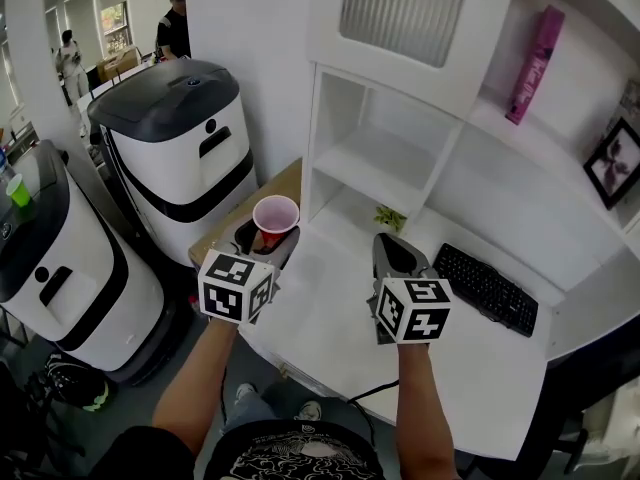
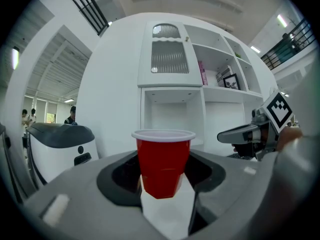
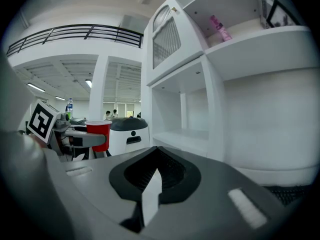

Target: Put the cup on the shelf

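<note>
White open shelving [image 1: 385, 163] stood just beyond the left gripper [image 1: 268, 238], which clamped a red plastic cup [image 1: 276, 215], seemingly lifted. Beside it, the right gripper [image 1: 392, 246] hung closed, empty. Carrying was in hand; the next move called for reaching into a bay.

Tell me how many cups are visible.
2: a red cup in the left claw; a green cup on the white machine, far left. Others may be hidden.

Black kbd [image 1: 487, 288], pink box [image 1: 534, 64], framed pic [image 1: 615, 161], white machine [image 1: 180, 148]
</note>
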### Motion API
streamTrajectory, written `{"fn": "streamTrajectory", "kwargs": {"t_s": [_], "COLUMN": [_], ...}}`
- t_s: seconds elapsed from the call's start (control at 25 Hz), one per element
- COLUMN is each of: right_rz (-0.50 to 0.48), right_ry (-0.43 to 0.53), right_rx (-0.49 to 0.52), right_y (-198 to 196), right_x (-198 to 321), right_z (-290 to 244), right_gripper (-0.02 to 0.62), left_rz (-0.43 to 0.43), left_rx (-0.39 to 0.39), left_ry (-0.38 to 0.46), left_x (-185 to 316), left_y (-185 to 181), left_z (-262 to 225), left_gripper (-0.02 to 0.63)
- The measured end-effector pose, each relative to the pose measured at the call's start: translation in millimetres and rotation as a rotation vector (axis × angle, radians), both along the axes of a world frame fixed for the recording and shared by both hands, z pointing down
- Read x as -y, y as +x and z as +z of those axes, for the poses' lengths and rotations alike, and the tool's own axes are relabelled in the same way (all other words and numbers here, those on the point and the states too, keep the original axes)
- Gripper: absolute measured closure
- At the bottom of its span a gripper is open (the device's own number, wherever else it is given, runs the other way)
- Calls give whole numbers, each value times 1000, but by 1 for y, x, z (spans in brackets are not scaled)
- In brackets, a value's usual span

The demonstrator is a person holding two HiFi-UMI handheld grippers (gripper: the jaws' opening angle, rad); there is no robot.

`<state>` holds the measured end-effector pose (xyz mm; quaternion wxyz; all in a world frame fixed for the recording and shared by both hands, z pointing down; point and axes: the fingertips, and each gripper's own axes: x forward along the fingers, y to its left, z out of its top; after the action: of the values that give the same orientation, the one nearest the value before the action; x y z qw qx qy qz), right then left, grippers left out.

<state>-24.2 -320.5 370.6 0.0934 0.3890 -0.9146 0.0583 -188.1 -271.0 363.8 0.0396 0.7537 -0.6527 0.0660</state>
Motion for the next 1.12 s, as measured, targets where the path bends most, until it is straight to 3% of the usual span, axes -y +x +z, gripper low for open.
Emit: {"fn": "streamTrajectory", "kwargs": {"t_s": [0.72,1.12], "right_rz": [305,436], "right_ry": [-2,11], "right_rx": [16,-7], "right_y": [9,4], "right_x": [39,43], "right_z": [-11,-12], "right_gripper": [571,571], "left_rz": [356,501], "left_rx": [14,16], "left_ry": [-3,13], "left_x": [98,131], "left_y": [23,30], "left_z": [-11,-14], "left_gripper": [348,348]}}
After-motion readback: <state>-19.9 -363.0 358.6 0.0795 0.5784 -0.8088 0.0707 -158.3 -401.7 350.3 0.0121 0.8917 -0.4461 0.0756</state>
